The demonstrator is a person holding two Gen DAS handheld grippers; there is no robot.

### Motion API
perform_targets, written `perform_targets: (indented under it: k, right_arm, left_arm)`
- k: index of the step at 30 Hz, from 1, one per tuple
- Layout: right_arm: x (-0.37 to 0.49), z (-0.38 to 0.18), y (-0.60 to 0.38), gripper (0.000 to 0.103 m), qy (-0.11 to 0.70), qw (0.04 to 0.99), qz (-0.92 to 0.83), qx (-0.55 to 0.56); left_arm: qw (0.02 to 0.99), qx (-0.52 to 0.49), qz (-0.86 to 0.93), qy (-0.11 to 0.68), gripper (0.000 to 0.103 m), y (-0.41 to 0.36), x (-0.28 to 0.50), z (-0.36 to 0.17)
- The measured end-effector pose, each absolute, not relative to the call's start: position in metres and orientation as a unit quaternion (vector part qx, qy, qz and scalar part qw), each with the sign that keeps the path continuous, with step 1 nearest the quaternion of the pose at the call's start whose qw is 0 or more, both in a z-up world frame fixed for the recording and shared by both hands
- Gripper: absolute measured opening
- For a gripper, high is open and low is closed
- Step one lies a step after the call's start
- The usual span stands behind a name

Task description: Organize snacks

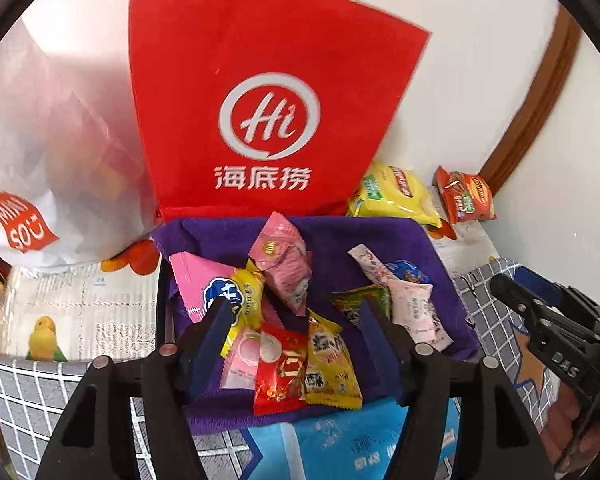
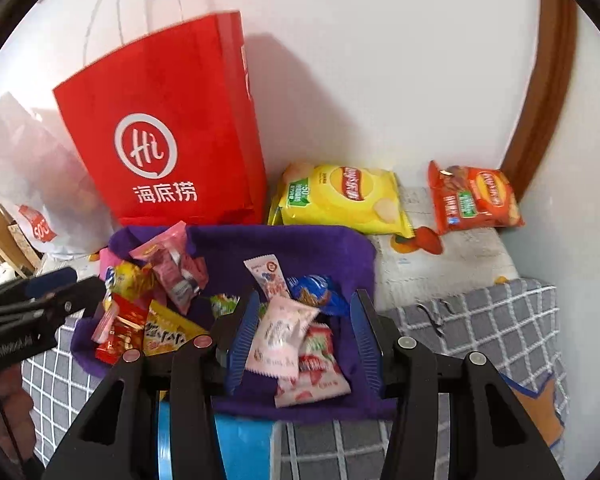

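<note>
A purple cloth bin (image 1: 436, 248) (image 2: 340, 248) holds several small snack packets. My left gripper (image 1: 296, 320) is open above its left half, over a red packet (image 1: 282, 364) and a yellow packet (image 1: 328, 364). My right gripper (image 2: 304, 320) is open above its right half, around a pale pink packet (image 2: 278, 336) without touching it. A yellow chip bag (image 2: 340, 198) (image 1: 392, 192) and a red chip bag (image 2: 474, 198) (image 1: 464, 196) lie behind the bin by the wall.
A red paper bag (image 1: 268, 92) (image 2: 168, 132) stands behind the bin. A white plastic bag (image 1: 32, 160) (image 2: 24, 176) sits to its left. A blue box (image 1: 340, 444) lies in front of the bin. A wall and a brown frame (image 2: 540, 120) close the right side.
</note>
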State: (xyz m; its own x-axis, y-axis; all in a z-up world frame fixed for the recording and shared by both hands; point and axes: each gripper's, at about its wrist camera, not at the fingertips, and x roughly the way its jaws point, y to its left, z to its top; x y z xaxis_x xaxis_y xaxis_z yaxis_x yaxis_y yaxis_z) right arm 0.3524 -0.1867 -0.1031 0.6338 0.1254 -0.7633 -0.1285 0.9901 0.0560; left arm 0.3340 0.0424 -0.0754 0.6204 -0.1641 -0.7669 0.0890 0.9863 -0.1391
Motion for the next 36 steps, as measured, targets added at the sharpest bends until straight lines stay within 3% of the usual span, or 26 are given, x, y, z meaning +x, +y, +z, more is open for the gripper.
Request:
perform_targets:
  k: [7,14,19,22,32,36]
  right_arm:
    - [0.285,-0.064,-0.211,0.055,0.404,0.912,0.063,0.026]
    - [0.213,-0.028,-0.230,0.063,0.363,0.931,0.031,0.019]
    - [0.172,-0.017,-0.243,0.064,0.360,0.932,0.037,0.030]
    - [0.153,-0.016,-0.246,0.064,0.362,0.931,0.036,0.027]
    - [0.078,-0.007,-0.249,0.102,0.328,0.944,0.043,0.006]
    - [0.053,-0.003,-0.252,0.103,0.324,0.945,0.044,0.001]
  left_arm:
    - [0.911,0.004,-0.087,0.402,0.074,0.011,0.298,-0.049]
    - [0.920,-0.007,-0.105,0.377,0.074,-0.004,0.222,-0.034]
    - [0.928,-0.032,-0.112,0.354,0.075,-0.002,0.163,-0.019]
    - [0.932,-0.035,-0.103,0.345,0.080,0.001,0.133,-0.011]
    - [0.943,-0.022,-0.068,0.326,0.089,-0.002,0.057,-0.001]
    - [0.945,-0.019,-0.055,0.321,0.096,-0.004,0.033,0.000]
